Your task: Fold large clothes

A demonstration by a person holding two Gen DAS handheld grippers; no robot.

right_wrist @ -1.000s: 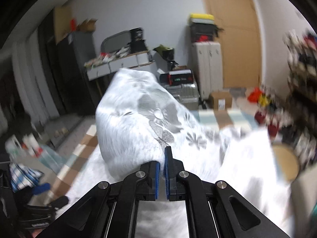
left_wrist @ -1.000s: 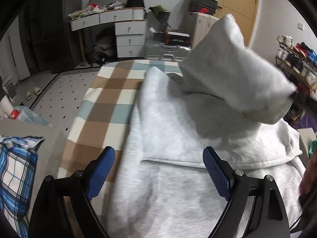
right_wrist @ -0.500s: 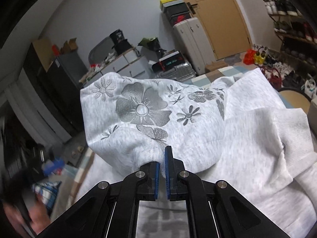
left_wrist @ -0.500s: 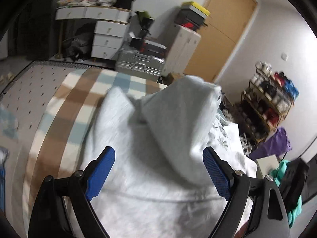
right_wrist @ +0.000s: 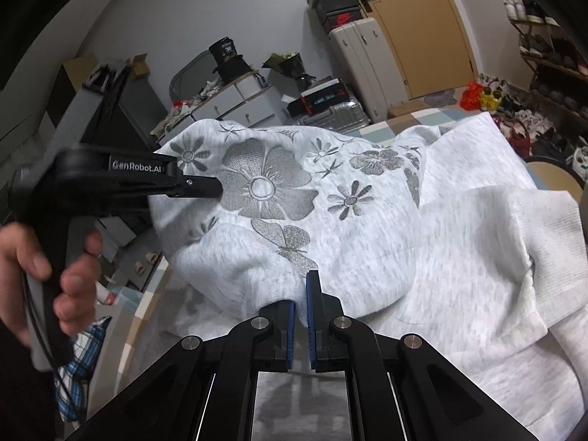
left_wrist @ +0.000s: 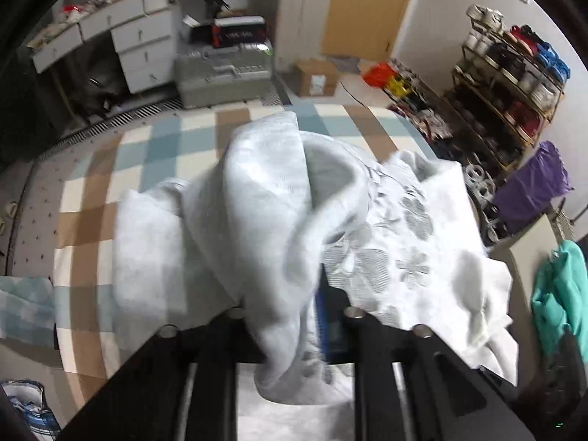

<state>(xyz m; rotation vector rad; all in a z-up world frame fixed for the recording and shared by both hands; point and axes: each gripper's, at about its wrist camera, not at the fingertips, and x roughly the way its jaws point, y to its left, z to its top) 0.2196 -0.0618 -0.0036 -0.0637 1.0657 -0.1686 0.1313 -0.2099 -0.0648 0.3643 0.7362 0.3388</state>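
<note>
A light grey sweatshirt [left_wrist: 404, 257] with embroidered grey flowers lies bunched on a checked bed cover [left_wrist: 110, 183]. My left gripper [left_wrist: 294, 316] is closing its jaws on a raised fold of it; cloth drapes over the fingers and hides the left pad. From the right wrist view the left gripper [right_wrist: 218, 188] pinches the flowered panel of the sweatshirt [right_wrist: 441, 220] from the left, held by a person's hand [right_wrist: 62, 279]. My right gripper [right_wrist: 300, 316] is shut on the near hem of that same lifted panel.
A shoe rack [left_wrist: 514, 73] stands at the right, with a purple cloth [left_wrist: 529, 191] and a teal garment [left_wrist: 558, 294] near the bed's edge. Beyond the bed are a silver case [left_wrist: 224, 73], white drawers [left_wrist: 143, 47] and a cardboard box [left_wrist: 316, 77]. A blue plaid cloth [right_wrist: 81, 360] lies left.
The left gripper swung across to the lifted flowered panel and closed on it from wide open. The right gripper stayed shut on the hem and sank slightly.
</note>
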